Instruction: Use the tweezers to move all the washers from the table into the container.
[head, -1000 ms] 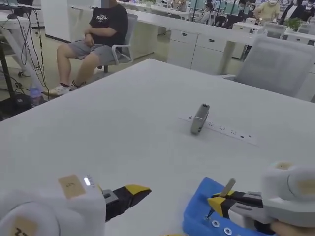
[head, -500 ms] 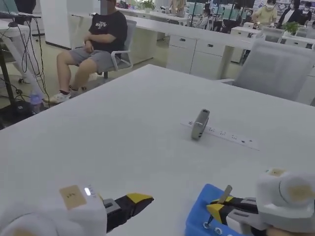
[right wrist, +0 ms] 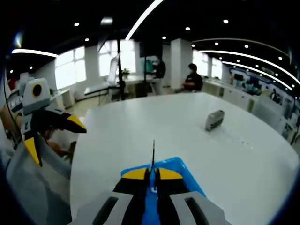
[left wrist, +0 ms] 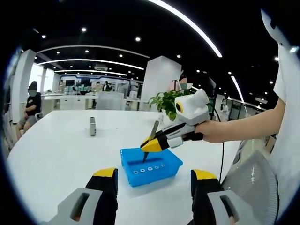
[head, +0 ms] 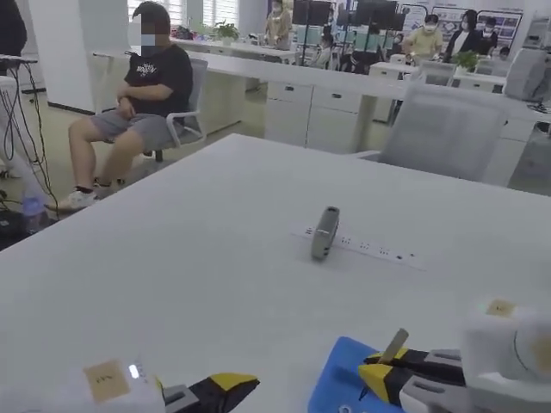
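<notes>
The blue container (left wrist: 145, 180) sits on the white table (head: 215, 258) with several washers (left wrist: 149, 168) in a row inside it. My right gripper (left wrist: 152, 146) hovers just above the container, shut on the metal tweezers (left wrist: 154, 129), which point down at the washers. In the right gripper view the tweezers (right wrist: 153, 154) stick out from the closed jaws of the right gripper (right wrist: 153, 174) over the container (right wrist: 186, 178). My left gripper (left wrist: 154, 174) is open and holds nothing, in front of the container. In the head view the left gripper (head: 228, 389) and right gripper (head: 379, 377) sit at the bottom edge, beside the container (head: 336, 383).
A small grey device (head: 325, 232) stands by a flat power strip (head: 370, 249) in the middle of the table. A person sits on a chair (head: 142, 112) beyond the far left edge. A grey office chair (head: 448, 129) stands at the far side.
The head camera has tilted up, so both grippers and the container sit lower in the picture. The right gripper still holds the tweezers over the container.
</notes>
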Tool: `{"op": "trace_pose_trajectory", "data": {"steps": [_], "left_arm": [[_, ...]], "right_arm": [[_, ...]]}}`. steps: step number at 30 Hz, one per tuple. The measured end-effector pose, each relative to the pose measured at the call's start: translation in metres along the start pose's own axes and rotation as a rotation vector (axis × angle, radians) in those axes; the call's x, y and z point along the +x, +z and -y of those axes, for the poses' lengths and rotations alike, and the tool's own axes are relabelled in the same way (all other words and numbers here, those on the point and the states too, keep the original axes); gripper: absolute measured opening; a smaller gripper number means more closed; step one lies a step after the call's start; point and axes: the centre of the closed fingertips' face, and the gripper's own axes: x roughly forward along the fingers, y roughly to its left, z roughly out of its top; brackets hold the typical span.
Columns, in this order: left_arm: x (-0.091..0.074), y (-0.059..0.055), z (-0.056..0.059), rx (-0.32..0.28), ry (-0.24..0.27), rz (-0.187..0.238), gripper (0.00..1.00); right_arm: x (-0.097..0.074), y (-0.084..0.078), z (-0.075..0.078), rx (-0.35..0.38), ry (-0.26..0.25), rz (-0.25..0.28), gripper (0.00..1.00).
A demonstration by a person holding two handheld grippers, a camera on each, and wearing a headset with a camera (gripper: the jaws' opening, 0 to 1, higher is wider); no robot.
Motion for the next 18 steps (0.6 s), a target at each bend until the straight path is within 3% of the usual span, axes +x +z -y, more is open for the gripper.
{"op": "trace_pose_trajectory", "data": {"steps": [3,7,11,18], "left_arm": [[0.002,0.001,0.010,0.025,-0.047,-0.016,0.62],[0.005,-0.002,0.022,0.016,-0.117,-0.044,0.60],[0.007,-0.004,0.034,0.040,-0.185,-0.088,0.50],[0.010,0.018,0.056,0.085,-0.293,-0.097,0.37]], "right_arm": [[-0.014,0.000,-0.008,0.007,0.010,0.014,0.04],[-0.032,-0.003,-0.019,0.001,0.019,0.016,0.04],[-0.045,-0.006,-0.028,0.004,0.031,0.020,0.04],[-0.060,-0.017,-0.050,-0.002,0.088,-0.005,0.04]]}}
